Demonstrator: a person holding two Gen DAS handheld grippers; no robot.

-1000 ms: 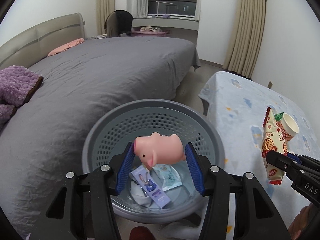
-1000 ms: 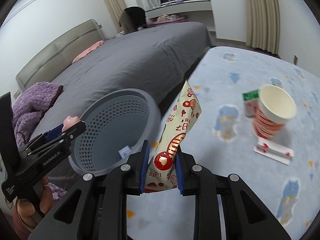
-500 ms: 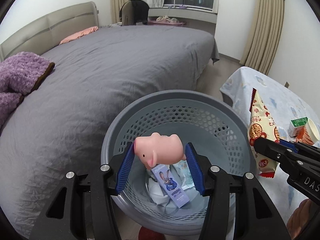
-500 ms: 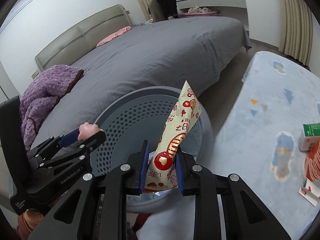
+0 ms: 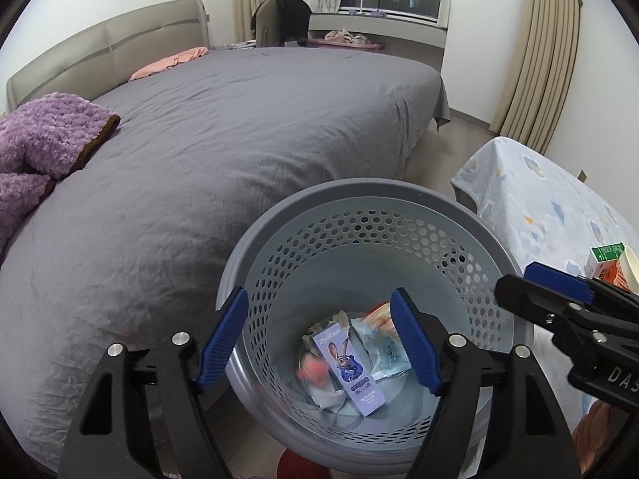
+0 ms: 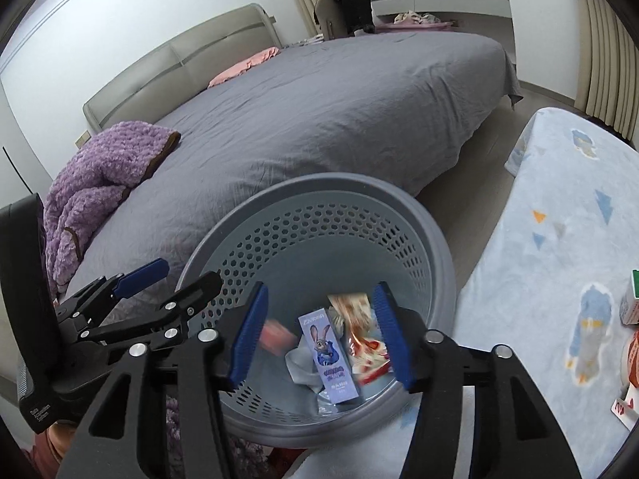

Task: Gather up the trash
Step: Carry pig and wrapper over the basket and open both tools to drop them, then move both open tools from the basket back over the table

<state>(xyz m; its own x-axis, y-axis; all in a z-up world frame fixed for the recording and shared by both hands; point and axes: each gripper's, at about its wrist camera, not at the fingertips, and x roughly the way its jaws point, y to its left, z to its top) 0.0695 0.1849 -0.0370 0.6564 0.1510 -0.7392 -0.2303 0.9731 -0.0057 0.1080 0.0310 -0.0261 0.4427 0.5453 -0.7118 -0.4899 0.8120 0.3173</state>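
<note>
Left wrist view: the left gripper (image 5: 319,343) hangs over the grey perforated bin (image 5: 447,207), jaws opening, with nothing between the blue pads. Down in the bin lie a purple box (image 5: 351,367) with a rabbit figure and the word "Zootopia", a pale packet (image 5: 389,353), a blurred pink toy (image 5: 313,367) and a blurred red-and-white wrapper (image 5: 379,313). The right gripper (image 5: 519,287) reaches in from the right, with "DAS" legible on its body. Past it, a green-topped carton (image 5: 605,257) stands on the cloud-print cloth (image 5: 531,199).

Right wrist view: the right gripper (image 6: 319,339) is also above the bin (image 6: 435,231), jaws opening and empty. Beneath them the wrapper (image 6: 365,343) lies blurred beside the purple box (image 6: 329,355), the pink toy (image 6: 275,335) to the left. The left gripper (image 6: 167,275) shows at left, its jaws apart; its label is too small to read. A grey bed (image 6: 339,107) lies behind.
</note>
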